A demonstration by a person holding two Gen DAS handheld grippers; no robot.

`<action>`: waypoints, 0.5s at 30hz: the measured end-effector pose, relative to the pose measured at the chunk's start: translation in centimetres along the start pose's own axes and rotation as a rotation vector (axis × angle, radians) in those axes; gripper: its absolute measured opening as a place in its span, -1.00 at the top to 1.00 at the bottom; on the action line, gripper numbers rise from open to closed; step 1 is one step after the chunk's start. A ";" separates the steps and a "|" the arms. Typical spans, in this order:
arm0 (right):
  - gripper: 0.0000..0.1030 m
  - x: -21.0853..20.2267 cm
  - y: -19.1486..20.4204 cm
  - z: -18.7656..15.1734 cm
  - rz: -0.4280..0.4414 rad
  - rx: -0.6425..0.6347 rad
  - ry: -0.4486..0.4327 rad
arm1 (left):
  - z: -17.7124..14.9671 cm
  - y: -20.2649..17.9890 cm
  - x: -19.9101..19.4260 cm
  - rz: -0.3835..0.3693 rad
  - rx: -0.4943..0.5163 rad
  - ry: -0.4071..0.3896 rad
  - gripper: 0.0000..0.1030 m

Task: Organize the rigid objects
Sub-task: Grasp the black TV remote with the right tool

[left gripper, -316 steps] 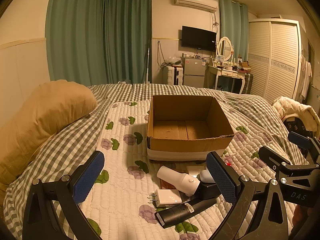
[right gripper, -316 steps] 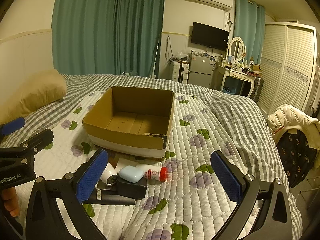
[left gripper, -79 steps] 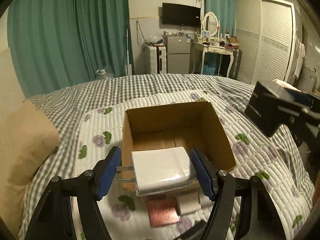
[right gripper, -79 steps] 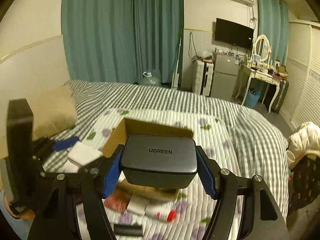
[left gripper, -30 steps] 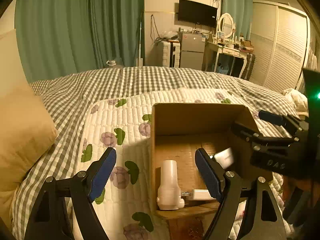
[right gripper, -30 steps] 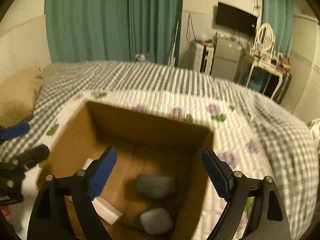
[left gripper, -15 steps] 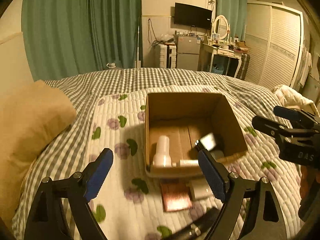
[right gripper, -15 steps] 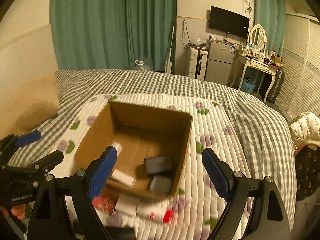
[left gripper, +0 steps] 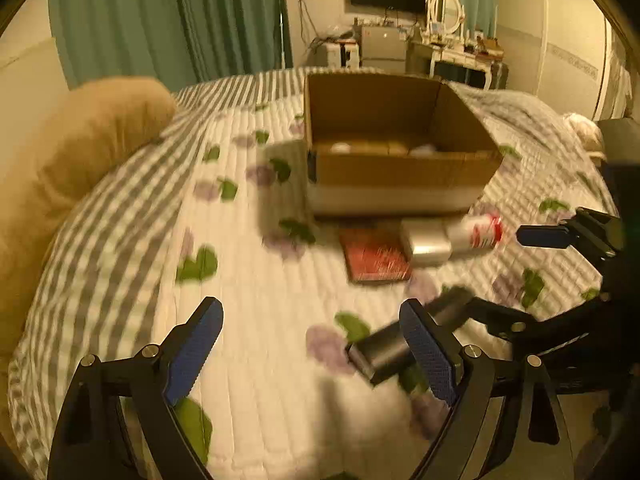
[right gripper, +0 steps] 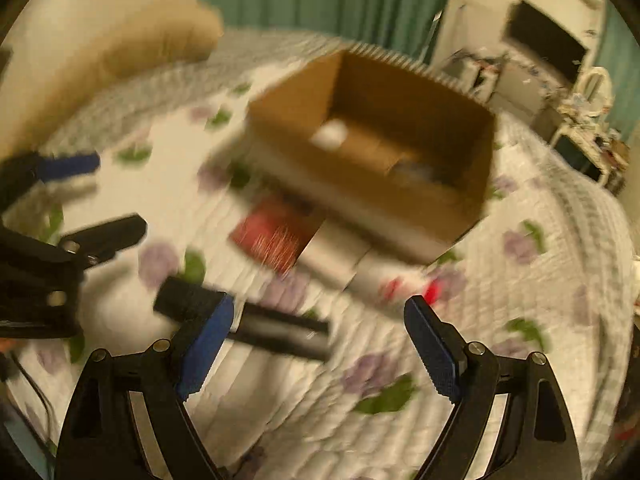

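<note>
A cardboard box (left gripper: 400, 168) stands on the quilted bed and holds several small items; it also shows in the right wrist view (right gripper: 372, 184). In front of it lie a red flat card (left gripper: 374, 256), a white block (left gripper: 426, 240), a red-and-white bottle (left gripper: 478, 232) and a long black device (left gripper: 404, 342). In the blurred right wrist view the red card (right gripper: 276, 232), the bottle (right gripper: 404, 284) and the black device (right gripper: 276, 328) show too. My left gripper (left gripper: 316, 354) is open and empty, low over the quilt. My right gripper (right gripper: 320, 344) is open and empty above the black device.
A tan pillow (left gripper: 80, 148) lies at the left of the bed. Green curtains, a dresser and a wardrobe stand beyond the bed. The right gripper's fingers (left gripper: 560, 236) show at the right edge of the left wrist view.
Both grippers have pulled back from the box and dropped low toward the items in front of it. The views are motion-blurred. Both stay open and empty.
</note>
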State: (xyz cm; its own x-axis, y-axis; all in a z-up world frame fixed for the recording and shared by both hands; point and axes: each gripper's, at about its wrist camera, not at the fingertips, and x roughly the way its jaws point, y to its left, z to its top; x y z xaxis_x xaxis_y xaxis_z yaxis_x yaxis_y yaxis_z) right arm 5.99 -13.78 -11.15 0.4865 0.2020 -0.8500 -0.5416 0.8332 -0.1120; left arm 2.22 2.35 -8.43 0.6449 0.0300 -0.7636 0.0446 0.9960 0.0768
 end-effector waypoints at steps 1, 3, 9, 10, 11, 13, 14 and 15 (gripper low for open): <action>-0.69 1.0 0.7 -0.2 0.002 -0.026 0.035 | -0.4 0.1 0.3 0.003 -0.006 0.010 -0.78; -0.69 2.2 1.6 -0.5 0.014 -0.058 0.075 | -1.1 0.5 1.0 0.014 -0.024 0.036 -0.78; -0.69 4.8 4.4 -1.0 -0.022 -0.181 0.165 | -1.4 1.0 1.3 0.025 -0.038 0.043 -0.78; -0.69 5.2 4.4 -0.8 -0.009 -0.168 0.165 | -1.4 0.9 1.3 0.028 -0.036 0.044 -0.78; -0.69 5.5 4.4 -0.6 -0.002 -0.154 0.165 | -1.4 0.9 1.4 0.030 -0.033 0.045 -0.78; -0.69 6.2 4.2 -0.2 0.008 -0.129 0.162 | -1.4 0.9 1.5 0.029 -0.030 0.048 -0.78; -0.66 6.4 4.3 0.0 0.011 -0.125 0.159 | -1.4 1.0 1.5 0.026 -0.029 0.049 -0.78; -0.61 6.6 4.3 0.2 0.020 -0.121 0.154 | -1.4 1.1 1.6 0.023 -0.031 0.050 -0.78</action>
State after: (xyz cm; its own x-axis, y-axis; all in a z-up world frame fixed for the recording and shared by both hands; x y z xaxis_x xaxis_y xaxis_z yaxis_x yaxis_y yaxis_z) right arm 7.02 -8.77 -17.16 0.3695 0.1289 -0.9202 -0.6333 0.7597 -0.1478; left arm 2.21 3.65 -10.43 0.6069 0.0560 -0.7928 0.0066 0.9971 0.0755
